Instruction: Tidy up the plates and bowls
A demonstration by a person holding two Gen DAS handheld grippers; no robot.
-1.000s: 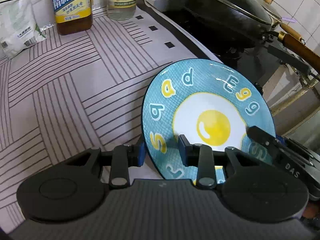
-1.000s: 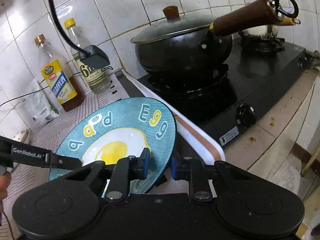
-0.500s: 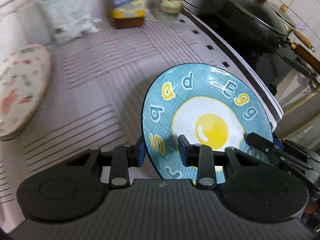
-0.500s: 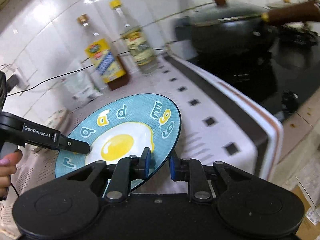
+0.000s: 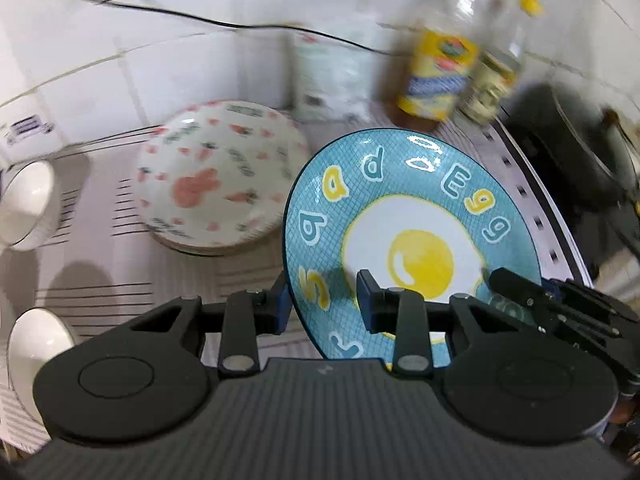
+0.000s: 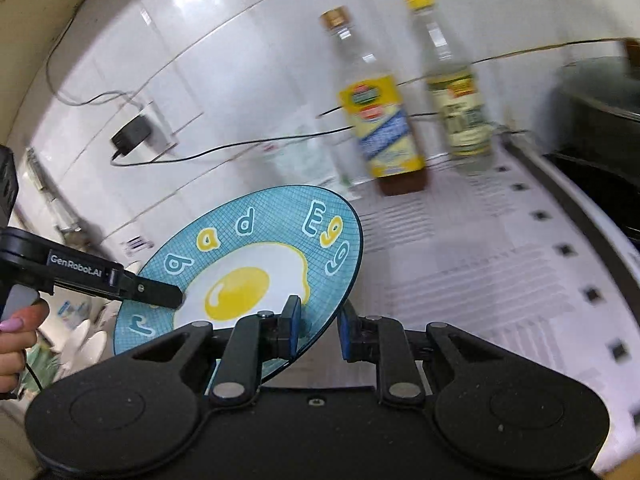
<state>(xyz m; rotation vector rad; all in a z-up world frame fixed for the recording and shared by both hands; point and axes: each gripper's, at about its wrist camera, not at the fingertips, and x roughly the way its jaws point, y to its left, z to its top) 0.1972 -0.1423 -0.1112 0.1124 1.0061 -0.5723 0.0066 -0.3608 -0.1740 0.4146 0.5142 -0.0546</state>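
Left wrist view: left gripper point(image 5: 322, 304) clamped on the near-left rim of the blue egg plate point(image 5: 412, 208), one pad under the rim, the other on the plate's face. Plate is held up off the worktop point(image 5: 120, 280), tilted, printed side showing: fried egg in the middle, letters round the border. Right gripper point(image 5: 504, 280) comes in from the lower right, its finger lying on the plate's right rim. Beyond the plate, to the left, a white patterned plate point(image 5: 216, 176) with red and pink marks sits on the striped worktop, apparently atop another plate, though blur makes that unsure. Two white bowls at the left edge: upper bowl point(image 5: 28, 204) and lower bowl point(image 5: 36, 348). Against the tiled wall a yellow-label bottle point(image 5: 436, 72) and a clear bottle point(image 5: 496, 68), both blurred. Dark wok point(image 5: 580, 152) at far right.

Right wrist view: right gripper point(image 6: 318, 328) clamped on the plate's near-right rim point(image 6: 256, 264), left pad on the face, right pad behind the edge. Left gripper point(image 6: 160, 294) reaches in from the left, its finger lying on the plate's left side; a hand point(image 6: 16, 344) holds its handle. Plate is in the air, tilted up at the far side, between both grippers. Yellow-label bottle point(image 6: 380, 120) and clear bottle point(image 6: 460, 96) stand on the worktop point(image 6: 500, 260) by the wall. A black plug point(image 6: 132, 136) sits in a wall socket with its cable trailing right. Wok point(image 6: 600, 92) at the right edge.
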